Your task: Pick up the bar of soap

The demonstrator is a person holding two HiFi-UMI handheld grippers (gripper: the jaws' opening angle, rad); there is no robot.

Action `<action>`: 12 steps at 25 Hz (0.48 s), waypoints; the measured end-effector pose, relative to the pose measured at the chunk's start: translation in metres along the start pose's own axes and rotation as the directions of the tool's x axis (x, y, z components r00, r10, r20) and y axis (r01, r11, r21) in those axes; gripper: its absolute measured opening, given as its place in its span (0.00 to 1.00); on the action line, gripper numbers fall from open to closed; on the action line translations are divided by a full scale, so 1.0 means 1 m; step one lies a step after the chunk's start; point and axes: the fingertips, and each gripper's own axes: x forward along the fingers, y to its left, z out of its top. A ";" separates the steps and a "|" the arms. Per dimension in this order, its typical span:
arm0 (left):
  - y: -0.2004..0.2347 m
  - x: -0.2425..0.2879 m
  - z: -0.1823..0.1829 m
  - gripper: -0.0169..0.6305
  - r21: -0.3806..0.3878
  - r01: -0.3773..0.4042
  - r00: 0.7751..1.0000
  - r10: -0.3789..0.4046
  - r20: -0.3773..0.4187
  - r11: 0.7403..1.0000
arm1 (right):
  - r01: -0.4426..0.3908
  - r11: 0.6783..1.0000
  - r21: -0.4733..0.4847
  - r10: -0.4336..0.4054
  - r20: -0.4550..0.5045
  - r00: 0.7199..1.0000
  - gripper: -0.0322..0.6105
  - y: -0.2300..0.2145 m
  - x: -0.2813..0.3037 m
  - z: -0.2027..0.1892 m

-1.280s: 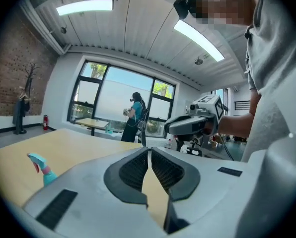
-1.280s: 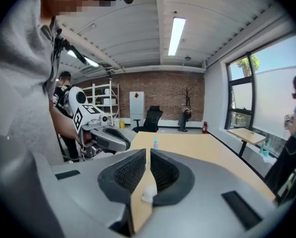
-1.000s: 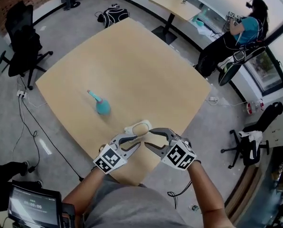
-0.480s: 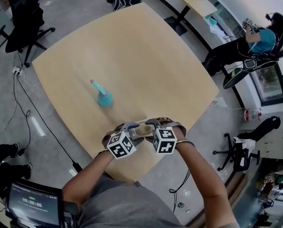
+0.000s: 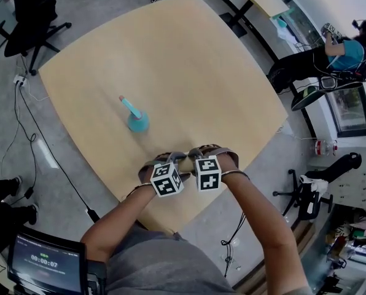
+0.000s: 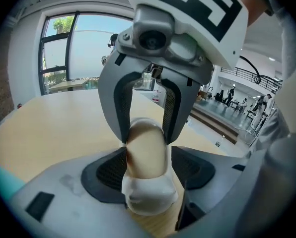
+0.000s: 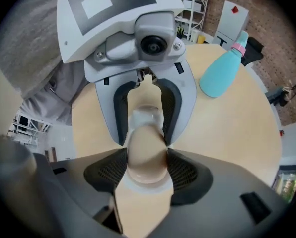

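- The bar of soap [image 6: 145,145] lies on the counter [image 5: 189,66] at its near edge, cream-coloured with a whitish wrap or end piece (I cannot tell which).
- The left tool [image 6: 149,168] has just been opening its jaws and now holds them spread wide, with the soap between the pads. The pads sit close alongside the bar, but I judge they are not squeezing it.
- The right tool [image 7: 147,168] has also just been opening. Its jaws stand wide, the same bar lies between them, and the pads are right beside its flanks without a clear clamp.
- The two tools meet the bar from opposite ends, tips nearly touching each other.
- Progress, as I read it: the approach is done and the bar is framed, but nothing is gripped and it rests on the counter. Closing on it and lifting are left.
- A teal bottle [image 5: 136,117] with a pink collar stands farther in and to the left, well apart from the soap.
- Writing: no brand or label is legible on the soap or bottle. The marker cubes carry only black-and-white squares. A screen [image 5: 45,264] at the near left shows digits that look like 00:00:07.
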 end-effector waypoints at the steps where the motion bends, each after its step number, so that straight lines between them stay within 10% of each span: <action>1: 0.001 0.000 0.000 0.43 -0.002 0.002 1.000 -0.002 -0.001 1.000 | 0.000 1.000 -0.009 0.000 -0.005 1.000 0.45 -0.001 -0.002 0.001; 12: 0.000 -0.002 0.004 0.41 0.003 0.000 0.999 0.000 0.038 1.000 | 0.008 1.000 -0.007 -0.008 -0.012 1.000 0.44 0.005 -0.005 0.005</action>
